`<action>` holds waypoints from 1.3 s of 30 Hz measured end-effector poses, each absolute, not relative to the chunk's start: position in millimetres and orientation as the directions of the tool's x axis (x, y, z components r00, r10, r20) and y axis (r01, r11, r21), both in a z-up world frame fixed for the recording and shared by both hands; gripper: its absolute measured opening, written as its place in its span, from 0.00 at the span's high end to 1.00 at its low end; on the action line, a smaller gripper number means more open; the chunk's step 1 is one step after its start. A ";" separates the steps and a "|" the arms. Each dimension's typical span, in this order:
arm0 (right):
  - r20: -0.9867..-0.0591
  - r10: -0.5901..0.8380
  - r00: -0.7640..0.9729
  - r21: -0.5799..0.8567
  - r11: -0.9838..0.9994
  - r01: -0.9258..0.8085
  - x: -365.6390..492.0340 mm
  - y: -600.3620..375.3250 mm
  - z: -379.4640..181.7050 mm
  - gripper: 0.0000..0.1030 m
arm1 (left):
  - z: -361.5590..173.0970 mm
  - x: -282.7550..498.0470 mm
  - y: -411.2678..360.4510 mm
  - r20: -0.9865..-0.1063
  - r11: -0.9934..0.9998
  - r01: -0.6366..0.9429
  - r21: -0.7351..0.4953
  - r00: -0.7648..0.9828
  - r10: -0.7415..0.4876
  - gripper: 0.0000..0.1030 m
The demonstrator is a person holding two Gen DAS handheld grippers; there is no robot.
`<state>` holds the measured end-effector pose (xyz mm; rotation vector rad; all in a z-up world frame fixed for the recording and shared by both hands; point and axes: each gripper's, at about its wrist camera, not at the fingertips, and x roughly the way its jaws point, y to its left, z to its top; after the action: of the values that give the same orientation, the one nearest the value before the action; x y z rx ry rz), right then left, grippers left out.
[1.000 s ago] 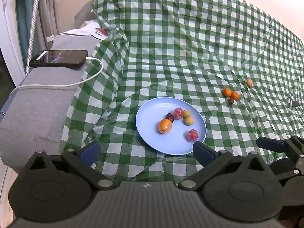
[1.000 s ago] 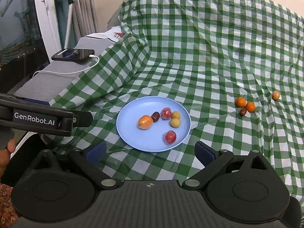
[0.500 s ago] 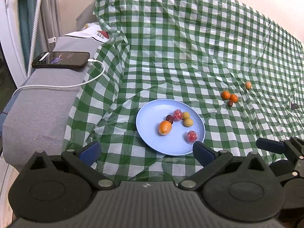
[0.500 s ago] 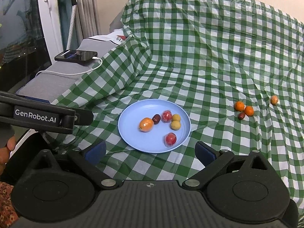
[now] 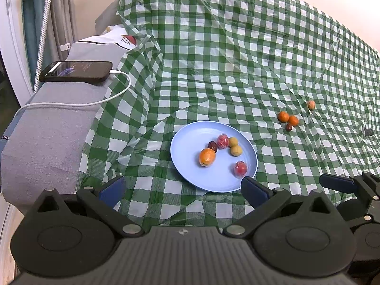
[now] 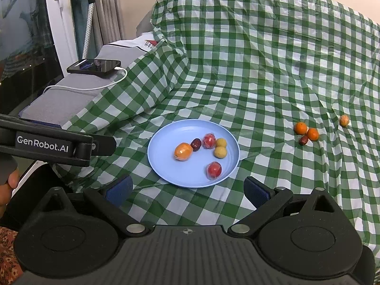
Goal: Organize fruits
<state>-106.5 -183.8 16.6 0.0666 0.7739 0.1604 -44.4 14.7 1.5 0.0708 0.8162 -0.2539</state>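
Both the left gripper (image 5: pixel 182 186) and the right gripper (image 6: pixel 187 187) are wide open and hold nothing, near the front rim of the blue plate (image 6: pixel 163 166). The plate carries six fruits, among them an orange (image 6: pixel 183 151). Four more fruits lie on the cloth (image 6: pixel 261 71) well to the right, two tangerines (image 6: pixel 306 131) touching a date (image 6: pixel 303 140).

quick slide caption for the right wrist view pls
Open right gripper faces a light blue round plate holding six small fruits, four more loose on the green checked cloth.
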 end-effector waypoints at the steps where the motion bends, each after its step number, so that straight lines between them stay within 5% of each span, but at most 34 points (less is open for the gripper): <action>1: -0.690 0.169 0.703 0.119 0.986 -0.121 -106.3 -183.7 16.5 0.03 | 1.8 -44.0 15.0 -0.728 0.967 0.252 -0.035 0.657 -0.198 0.00; 39: -0.740 0.100 0.665 0.205 0.975 0.081 -77.9 -247.9 -26.0 0.03 | -19.3 3.1 -34.8 -0.802 0.956 0.292 0.039 0.579 -0.144 0.00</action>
<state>-77.9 -247.9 -26.0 0.2289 0.8448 0.0108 3.1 -34.8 -19.3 0.1739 0.9190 -0.2565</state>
